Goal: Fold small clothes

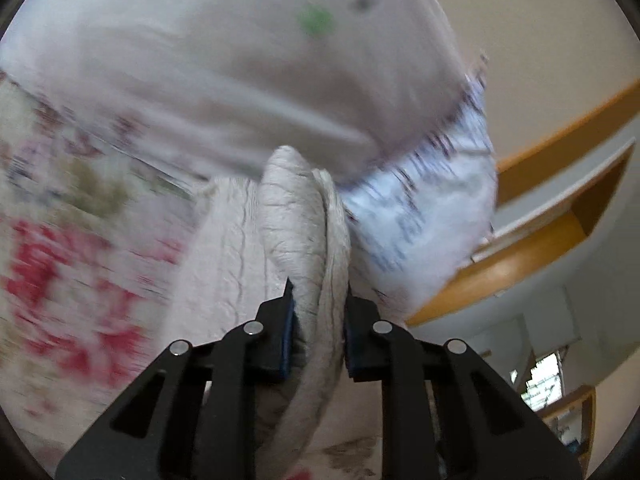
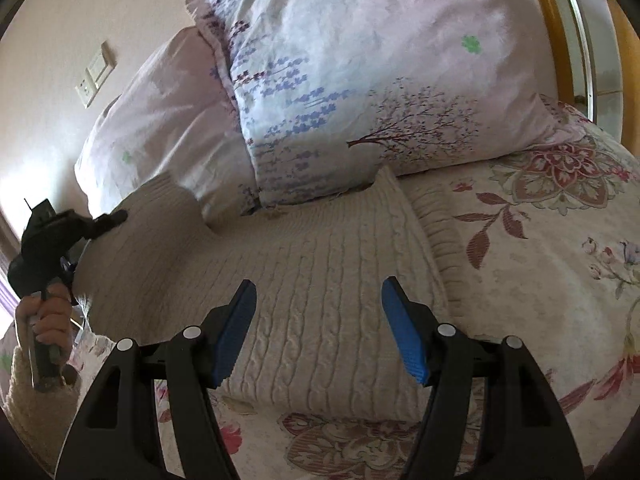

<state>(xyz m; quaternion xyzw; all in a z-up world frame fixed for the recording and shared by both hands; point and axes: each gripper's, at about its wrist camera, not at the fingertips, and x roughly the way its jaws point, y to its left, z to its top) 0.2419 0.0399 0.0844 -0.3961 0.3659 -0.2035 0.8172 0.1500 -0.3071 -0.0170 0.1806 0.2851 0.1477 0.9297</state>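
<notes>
A cream cable-knit sweater (image 2: 320, 248) lies spread on the floral bedspread (image 2: 540, 260), its top edge against the pillows. My left gripper (image 1: 318, 292) is shut on a bunched fold of this sweater (image 1: 296, 208), which is lifted off the bed; the left wrist view is blurred. In the right wrist view, that left gripper (image 2: 116, 216) shows at the sweater's left edge, held by a hand (image 2: 44, 320) in a cream sleeve. My right gripper (image 2: 319, 282) stands open just above the middle of the sweater, with nothing between its blue pads (image 2: 236, 332).
Two pillows lean at the head of the bed: a large flowered one (image 2: 360, 60) and a pale pink one (image 2: 160, 120) to its left. A wall switch plate (image 2: 96, 76) sits behind them. A wooden frame (image 2: 548, 20) runs along the right, the wooden frame (image 1: 540, 248) also showing in the left wrist view.
</notes>
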